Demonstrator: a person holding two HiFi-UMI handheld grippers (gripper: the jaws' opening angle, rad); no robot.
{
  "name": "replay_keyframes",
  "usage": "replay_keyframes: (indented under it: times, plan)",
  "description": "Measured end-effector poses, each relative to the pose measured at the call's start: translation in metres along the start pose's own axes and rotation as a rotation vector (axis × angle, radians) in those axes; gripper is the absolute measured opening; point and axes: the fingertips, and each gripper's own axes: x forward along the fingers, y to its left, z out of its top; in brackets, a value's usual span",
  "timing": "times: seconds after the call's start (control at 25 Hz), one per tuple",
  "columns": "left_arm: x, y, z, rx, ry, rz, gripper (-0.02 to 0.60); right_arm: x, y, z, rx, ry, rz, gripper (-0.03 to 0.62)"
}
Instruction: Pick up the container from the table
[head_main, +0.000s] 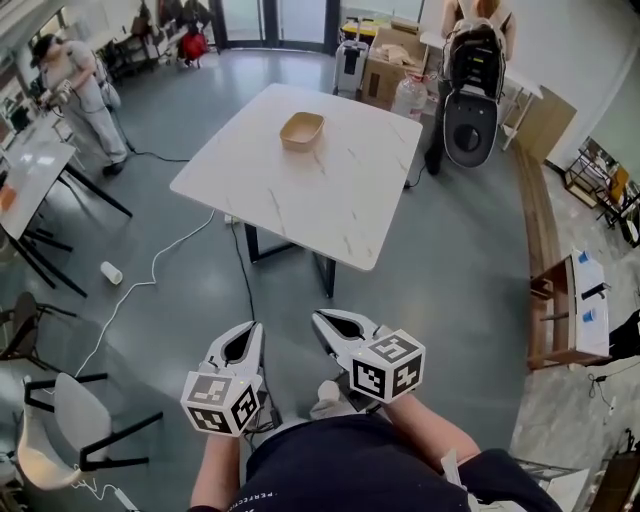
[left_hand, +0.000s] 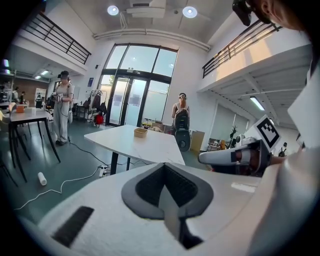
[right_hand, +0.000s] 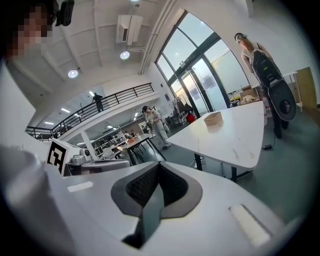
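**A:** Our left tongs (head_main: 243, 333) are pressed together, aren't they?

**B:** Yes, tips meeting, with nothing between them. Our right tongs (head_main: 322, 320) are the same, closed and empty. We hold the two side by side, low in front of us over the grey floor (head_main: 450, 260), well short of the table (head_main: 330, 205).

**A:** And where do we see the container (head_main: 302, 131)?

**B:** It sits upright on the tabletop near the far corner, a little in from the far edge. It is a shallow tan tub with its top open, well apart from both tongs.

**A:** What lies around the table?

**B:** A white cable (head_main: 152, 268) runs over the floor from under the left corner. A paper cup (head_main: 110, 272) lies on its side just left of it. Past the right corner we see a person with a backpack (head_main: 474, 60) beside some cardboard boxes (head_main: 392, 55). At the far left another person (head_main: 85, 90) stands by a second table (head_main: 30, 165).
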Motion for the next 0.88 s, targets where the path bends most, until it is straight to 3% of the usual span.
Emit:
replay_keyframes:
  times: [0.52,0.88]
  plan:
    - [0.046,0.008,0.021,0.018,0.022,0.044,-0.005,0.016,-0.045,0.028,-0.005,-0.001,0.028,0.000]
    - [0.084,0.024,0.043,0.029,0.019,-0.025,-0.005,0.037,-0.060,0.044,-0.008,0.006,0.005,0.000]
